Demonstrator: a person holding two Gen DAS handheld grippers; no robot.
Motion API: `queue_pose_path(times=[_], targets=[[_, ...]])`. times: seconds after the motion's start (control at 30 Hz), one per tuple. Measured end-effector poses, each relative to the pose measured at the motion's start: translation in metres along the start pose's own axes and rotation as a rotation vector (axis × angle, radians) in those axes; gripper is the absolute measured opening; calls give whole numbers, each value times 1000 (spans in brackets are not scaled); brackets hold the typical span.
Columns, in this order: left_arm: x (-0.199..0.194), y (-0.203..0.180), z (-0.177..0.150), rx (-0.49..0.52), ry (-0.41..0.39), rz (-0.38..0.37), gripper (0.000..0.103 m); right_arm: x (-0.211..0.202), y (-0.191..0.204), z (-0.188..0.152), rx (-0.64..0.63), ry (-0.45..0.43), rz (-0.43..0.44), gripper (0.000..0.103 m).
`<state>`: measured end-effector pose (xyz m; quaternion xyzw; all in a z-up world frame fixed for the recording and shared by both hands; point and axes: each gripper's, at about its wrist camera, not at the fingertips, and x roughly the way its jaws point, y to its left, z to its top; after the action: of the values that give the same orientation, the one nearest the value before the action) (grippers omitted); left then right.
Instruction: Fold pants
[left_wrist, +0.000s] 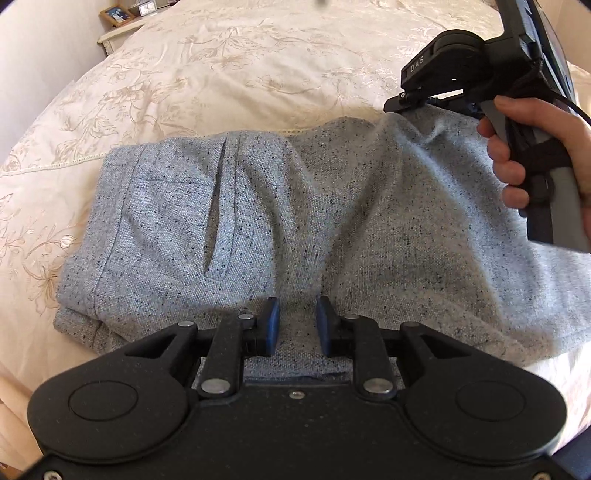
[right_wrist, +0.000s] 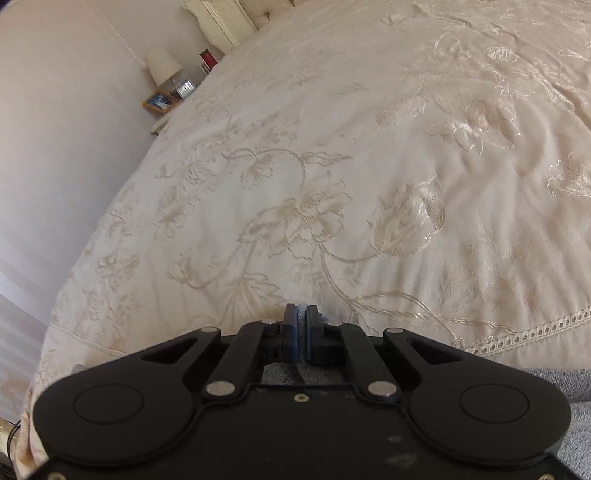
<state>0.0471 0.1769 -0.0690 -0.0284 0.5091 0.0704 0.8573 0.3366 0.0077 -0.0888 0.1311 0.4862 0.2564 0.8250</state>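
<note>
While the left gripper (left_wrist: 297, 325) hovers half open over the near edge of the pants (left_wrist: 280, 221), gripping nothing, they lie partly folded on the bedspread (left_wrist: 207, 70); farther off, the right gripper (right_wrist: 301, 326) pinches their far edge, so another fold probably remains.

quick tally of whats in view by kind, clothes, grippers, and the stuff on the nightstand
pants: 1
grippers: 2 (left gripper, right gripper)
lamp: 1
clock: 1
picture frame: 1
total: 6
</note>
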Motion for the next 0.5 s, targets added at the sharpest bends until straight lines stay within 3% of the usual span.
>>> queue_pose_path(times=[0.07, 0.13, 0.23, 0.3, 0.37, 0.43, 0.5], targets=[[-12, 6, 3, -1, -3, -19, 32, 0, -2, 0, -6, -12, 4, 8], [-27, 13, 10, -11, -49, -10, 32, -13, -7, 6, 28, -32, 40, 17], [-45, 21, 26, -13, -164, 76, 32, -52, -20, 12, 65, -134, 83, 20], [-39, 25, 39, -17, -185, 128, 33, -75, -25, 11, 64, -168, 82, 21], [-21, 31, 49, -22, -154, 139, 34, -93, -24, 6, 33, -160, 87, 21], [6, 45, 53, -32, -52, 168, 38, -102, -18, -10, -12, -133, 94, 21], [24, 64, 46, -79, 16, 131, 39, -105, -7, -34, -75, -90, 107, 21]])
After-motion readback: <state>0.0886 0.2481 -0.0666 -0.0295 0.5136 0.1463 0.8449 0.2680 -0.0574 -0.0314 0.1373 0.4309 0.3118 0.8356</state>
